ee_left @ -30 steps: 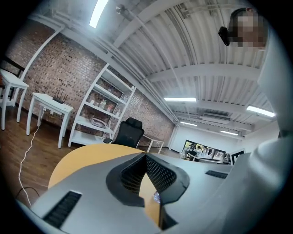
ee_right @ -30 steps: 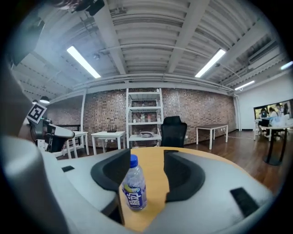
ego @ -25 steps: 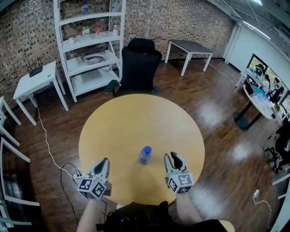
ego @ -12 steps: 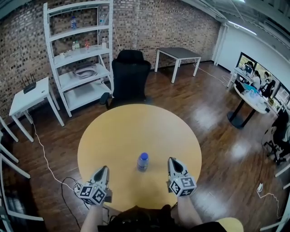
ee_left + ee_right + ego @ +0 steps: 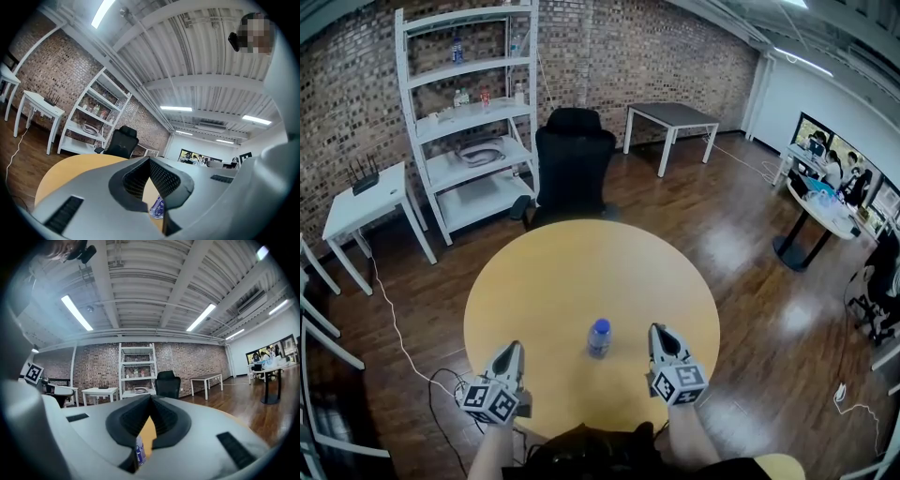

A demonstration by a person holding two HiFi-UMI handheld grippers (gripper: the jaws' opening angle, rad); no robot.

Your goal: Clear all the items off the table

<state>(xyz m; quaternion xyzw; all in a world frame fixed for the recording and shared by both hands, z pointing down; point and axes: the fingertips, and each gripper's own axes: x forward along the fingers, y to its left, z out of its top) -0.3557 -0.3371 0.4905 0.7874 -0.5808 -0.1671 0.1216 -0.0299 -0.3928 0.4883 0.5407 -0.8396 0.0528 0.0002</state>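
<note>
Round table (image 5: 581,267) holds one bottle (image 5: 599,337) between left gripper (image 5: 516,346) and right gripper (image 5: 657,329).

Right hand-held gripper (image 5: 660,332): jaws apart before, together now.

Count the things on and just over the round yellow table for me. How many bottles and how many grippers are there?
Plastic bottle with a blue cap: 1
Grippers: 2, the left gripper and the right gripper, both shut and holding nothing
Total: 3
</note>
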